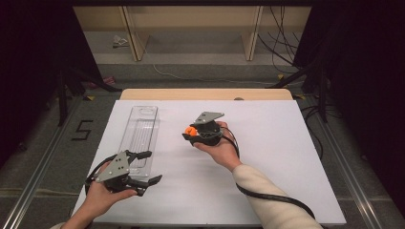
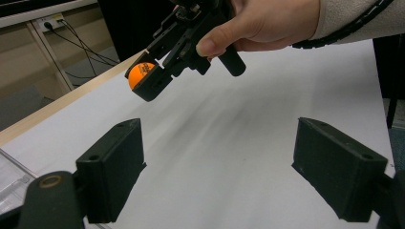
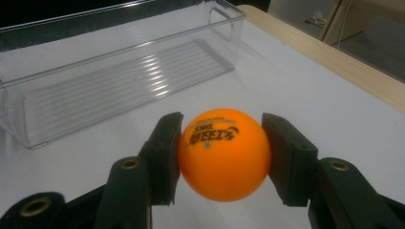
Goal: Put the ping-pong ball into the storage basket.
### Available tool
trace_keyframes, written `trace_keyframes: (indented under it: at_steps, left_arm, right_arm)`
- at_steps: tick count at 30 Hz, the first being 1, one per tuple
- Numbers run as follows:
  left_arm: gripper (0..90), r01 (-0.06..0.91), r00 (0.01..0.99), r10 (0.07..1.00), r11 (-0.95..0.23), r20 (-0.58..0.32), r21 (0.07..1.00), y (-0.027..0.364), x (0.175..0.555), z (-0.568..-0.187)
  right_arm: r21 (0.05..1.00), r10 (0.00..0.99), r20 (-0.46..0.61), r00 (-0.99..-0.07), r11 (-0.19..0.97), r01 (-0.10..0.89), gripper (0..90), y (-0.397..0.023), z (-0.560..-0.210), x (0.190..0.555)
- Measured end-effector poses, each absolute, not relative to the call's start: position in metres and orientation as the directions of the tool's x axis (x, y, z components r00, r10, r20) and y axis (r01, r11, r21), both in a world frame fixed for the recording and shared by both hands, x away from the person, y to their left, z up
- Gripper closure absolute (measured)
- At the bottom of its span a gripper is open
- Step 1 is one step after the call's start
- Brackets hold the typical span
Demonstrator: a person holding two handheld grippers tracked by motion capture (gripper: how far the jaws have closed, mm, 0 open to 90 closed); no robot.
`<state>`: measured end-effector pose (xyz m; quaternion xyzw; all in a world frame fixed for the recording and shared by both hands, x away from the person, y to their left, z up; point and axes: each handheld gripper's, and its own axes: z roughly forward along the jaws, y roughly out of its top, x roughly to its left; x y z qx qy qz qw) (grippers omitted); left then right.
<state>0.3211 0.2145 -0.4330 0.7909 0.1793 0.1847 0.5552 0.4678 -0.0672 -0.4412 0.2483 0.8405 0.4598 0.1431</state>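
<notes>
A small, glossy orange table-tennis ball (image 3: 224, 155) with dark printed lettering is sitting clamped between the two black pads of the right tool (image 3: 222, 157), one pad pressing on each side of it. In the high view the ball (image 1: 190, 130) is showing as an orange spot at the left-pointing tip of the right tool (image 1: 191, 132), which a hand (image 1: 220, 149) in a cream sleeve is holding above the middle of the bench. The left gripper view is catching the same ball (image 2: 141, 73) from the near side, lifted off the surface and tucked in the tool's tip.

Just to the left of the ball, a long clear plastic rectangular bin (image 1: 139, 136) is lying on the bench, its long sides running from near to far (its ribbed floor (image 3: 119, 90) is showing plainly in the right gripper view). The ball is hanging near the bin's right wall, outside it.

The left tool (image 1: 149, 167) is resting at the near left of the bench, just beside the bin's near end, held by the other hand (image 1: 102, 193). Its jaws are standing wide apart with nothing between them.

The bench (image 1: 267, 157) is wearing a white sheet over a pale wooden top, whose far edge (image 1: 205, 94) is peeking out beyond the sheet.
</notes>
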Motion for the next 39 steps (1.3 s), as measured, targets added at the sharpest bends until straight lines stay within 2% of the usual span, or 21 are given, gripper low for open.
trace_keyframes:
  at_steps: [39]
  left_arm:
    - [17.4, 0.079, 0.868, 0.489, -0.319, 0.093, 0.944, 0.215, 0.321, -0.433]
  right_arm:
    - [0.844, 0.519, -0.016, -0.855, 0.466, 0.267, 51.5, -0.048, -0.437, 0.468]
